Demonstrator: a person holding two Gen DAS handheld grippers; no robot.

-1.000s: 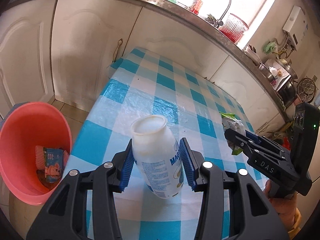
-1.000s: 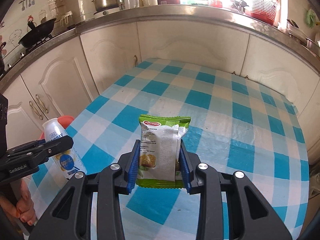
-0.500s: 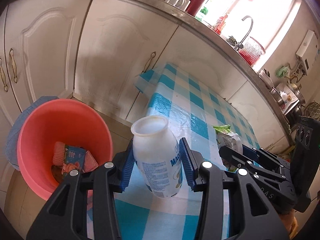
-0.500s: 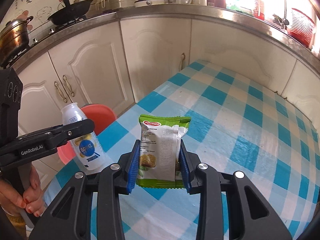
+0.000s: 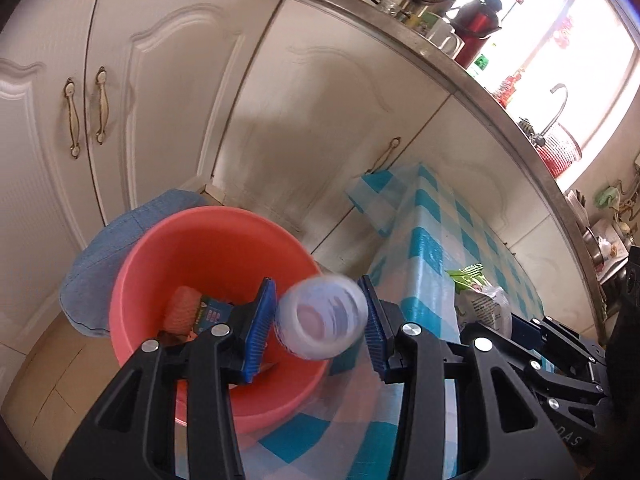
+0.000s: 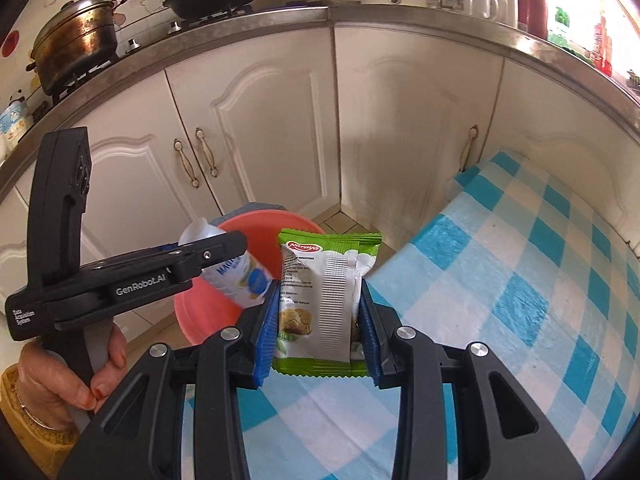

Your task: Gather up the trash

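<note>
My left gripper [image 5: 320,330] clamps the light, stiff bottle [image 5: 322,326] mid-body above the bucket [image 5: 140,280]; my right gripper [image 6: 318,320] pinches the crinkly, crushable snack packet [image 6: 324,300].

Bucket [image 5: 208,264] on floor before cabinets [image 5: 328,120], left of table [image 5: 440,240]; wrappers [image 5: 200,312] in bucket; bottle [image 5: 320,320] over bucket rim; packet [image 6: 324,300] above table edge, right of bottle.

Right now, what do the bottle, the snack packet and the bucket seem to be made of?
Bottle: apparently white, slightly translucent plastic with a printed label.
Snack packet: thin glossy foil-like film; crimped seams.
Bucket: probably moulded plastic, smooth coral-red wall.
</note>
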